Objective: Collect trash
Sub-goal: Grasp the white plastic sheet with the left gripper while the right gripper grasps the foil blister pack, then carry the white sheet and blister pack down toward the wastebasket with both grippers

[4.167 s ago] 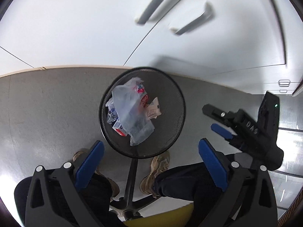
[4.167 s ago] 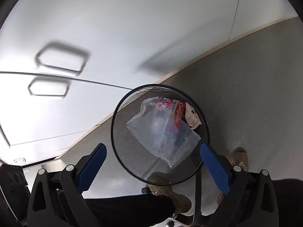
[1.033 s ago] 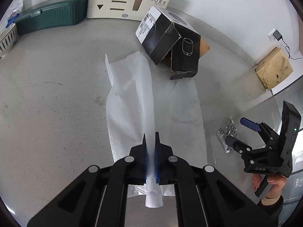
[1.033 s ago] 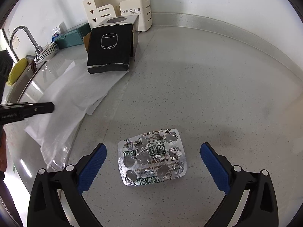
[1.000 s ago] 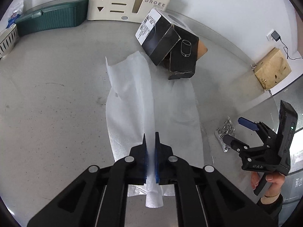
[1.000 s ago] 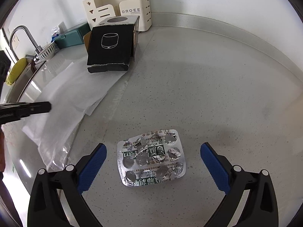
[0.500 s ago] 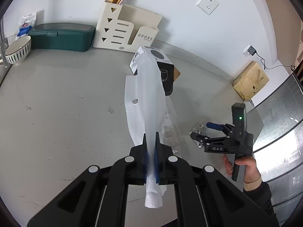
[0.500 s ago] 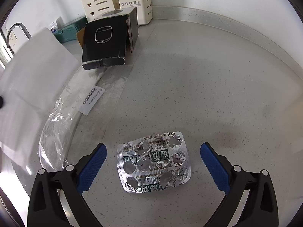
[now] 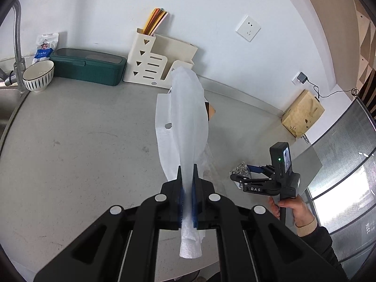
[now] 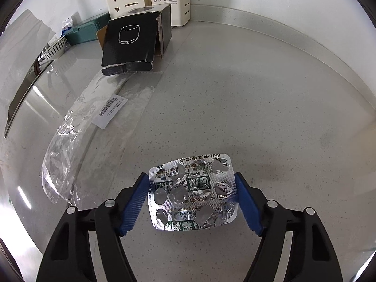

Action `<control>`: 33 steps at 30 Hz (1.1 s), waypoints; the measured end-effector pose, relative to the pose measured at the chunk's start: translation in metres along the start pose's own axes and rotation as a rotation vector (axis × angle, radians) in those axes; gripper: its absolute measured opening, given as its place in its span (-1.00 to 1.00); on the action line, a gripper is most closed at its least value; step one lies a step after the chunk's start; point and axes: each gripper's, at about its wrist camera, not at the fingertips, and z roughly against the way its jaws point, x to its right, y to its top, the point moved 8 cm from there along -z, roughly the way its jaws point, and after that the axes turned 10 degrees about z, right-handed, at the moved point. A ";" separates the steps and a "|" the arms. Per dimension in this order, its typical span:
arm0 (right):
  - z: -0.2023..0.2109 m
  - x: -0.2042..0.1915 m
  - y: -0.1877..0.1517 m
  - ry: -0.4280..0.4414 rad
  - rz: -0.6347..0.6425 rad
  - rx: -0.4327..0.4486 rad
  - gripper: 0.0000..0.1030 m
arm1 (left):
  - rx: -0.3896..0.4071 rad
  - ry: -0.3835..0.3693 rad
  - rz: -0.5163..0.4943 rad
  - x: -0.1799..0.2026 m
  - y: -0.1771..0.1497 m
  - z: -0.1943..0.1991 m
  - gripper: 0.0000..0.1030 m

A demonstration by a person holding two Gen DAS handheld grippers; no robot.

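Note:
My left gripper (image 9: 187,176) is shut on a white foam sheet (image 9: 185,117), which hangs lifted above the grey counter (image 9: 82,141) and folds over in front of the camera. The sheet also shows at the upper left of the right wrist view. A silver blister pack (image 10: 192,188) with its pockets torn lies flat on the counter. My right gripper (image 10: 191,183) points down around it, its jaws closing, and the blue pads (image 10: 138,195) meet the pack's two short edges. In the left wrist view a hand holds the right gripper (image 9: 242,176) over that pack (image 9: 239,170).
A clear plastic wrapper (image 10: 70,159) with a barcode label lies left of the pack, reaching the counter's front edge. Behind it rests an opened black box (image 10: 127,40). A cream file organiser (image 9: 152,68), green case (image 9: 89,67), bowl (image 9: 37,75) and brown box (image 9: 303,114) line the wall.
The left gripper rose and pulled back, lifting the foam sheet off the counter and uncovering the clear wrapper. The right gripper's jaws closed in from wide open onto the blister pack.

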 end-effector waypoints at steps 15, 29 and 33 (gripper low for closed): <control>0.021 0.005 -0.006 0.002 -0.055 0.061 0.03 | -0.014 -0.011 0.018 -0.007 -0.011 0.005 -0.87; 0.036 0.001 -0.007 0.025 -0.070 0.111 -0.56 | -0.023 -0.024 0.035 -0.011 -0.012 0.006 -0.87; 0.043 0.001 -0.005 0.064 -0.087 0.124 -0.55 | -0.026 -0.025 0.032 -0.009 -0.013 0.007 -0.87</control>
